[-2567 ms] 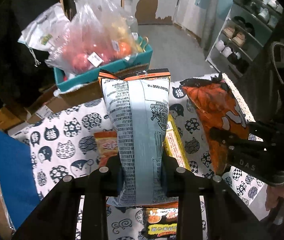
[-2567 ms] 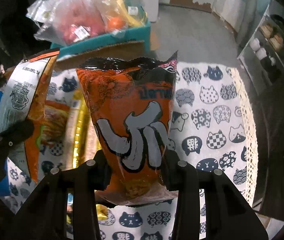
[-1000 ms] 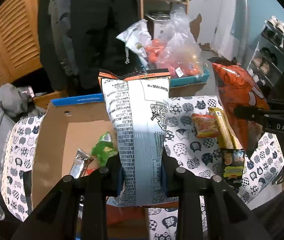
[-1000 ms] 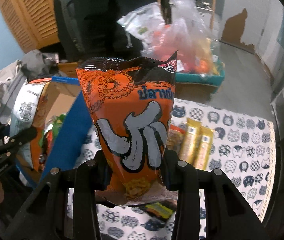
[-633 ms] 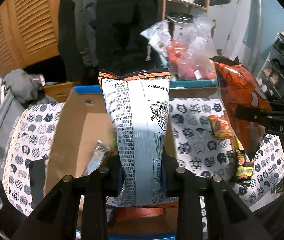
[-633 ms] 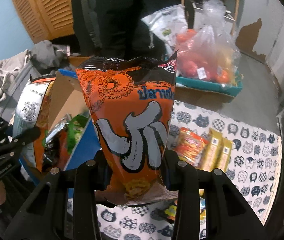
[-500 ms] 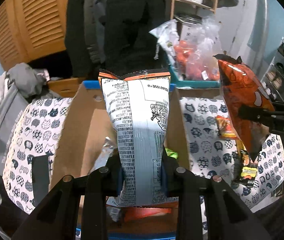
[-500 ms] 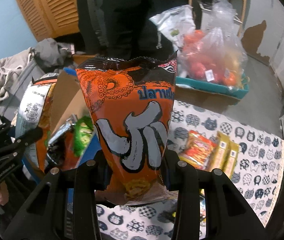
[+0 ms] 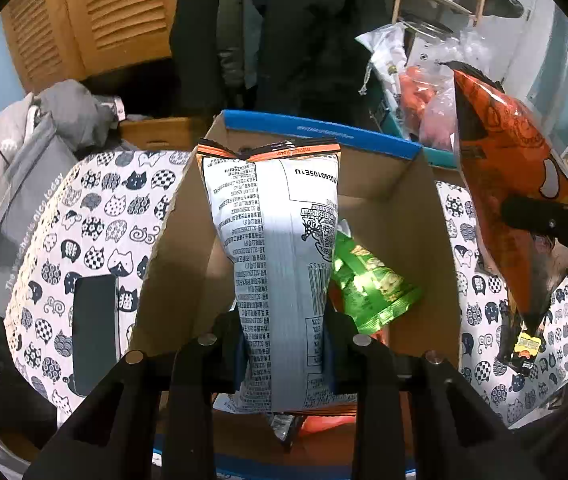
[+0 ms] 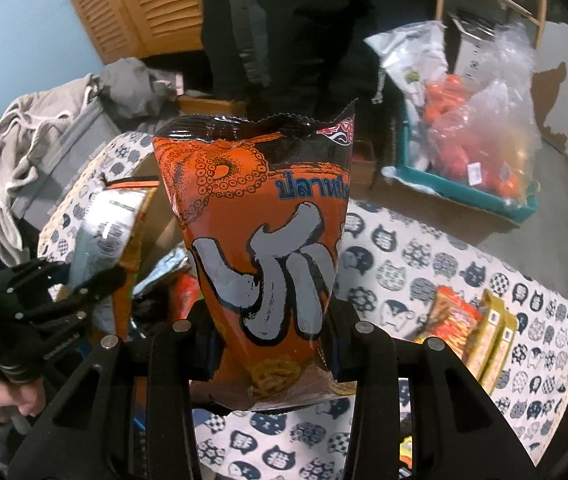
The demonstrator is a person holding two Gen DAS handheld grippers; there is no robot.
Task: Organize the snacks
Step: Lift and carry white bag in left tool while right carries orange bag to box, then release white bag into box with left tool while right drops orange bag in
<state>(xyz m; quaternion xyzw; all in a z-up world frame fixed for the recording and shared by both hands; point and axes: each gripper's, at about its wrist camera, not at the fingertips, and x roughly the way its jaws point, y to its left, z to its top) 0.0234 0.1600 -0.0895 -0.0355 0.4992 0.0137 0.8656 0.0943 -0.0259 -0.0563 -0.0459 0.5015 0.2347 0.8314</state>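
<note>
My left gripper [image 9: 284, 332] is shut on a silver snack bag with an orange top edge [image 9: 280, 248], held upright over an open cardboard box with a blue rim [image 9: 415, 216]. A green snack packet [image 9: 367, 284] lies inside the box. My right gripper [image 10: 270, 332] is shut on an orange squid-print snack bag [image 10: 264, 236], held upright to the right of the box; this bag also shows in the left wrist view [image 9: 511, 200]. The left gripper with its bag shows at the left of the right wrist view [image 10: 96, 240].
A cat-print cloth [image 9: 96, 216] covers the table. Several packets [image 10: 479, 320] lie on the cloth to the right. A dark flat object [image 9: 96, 316] lies left of the box. A teal crate with plastic bags of produce [image 10: 479, 152] stands behind. Grey clothes [image 9: 24, 148] are piled at the left.
Both grippers have swung left with their bags, away from the loose packets and toward the box. The silver bag now hangs over the box's inside, and the orange bag has come closer to it.
</note>
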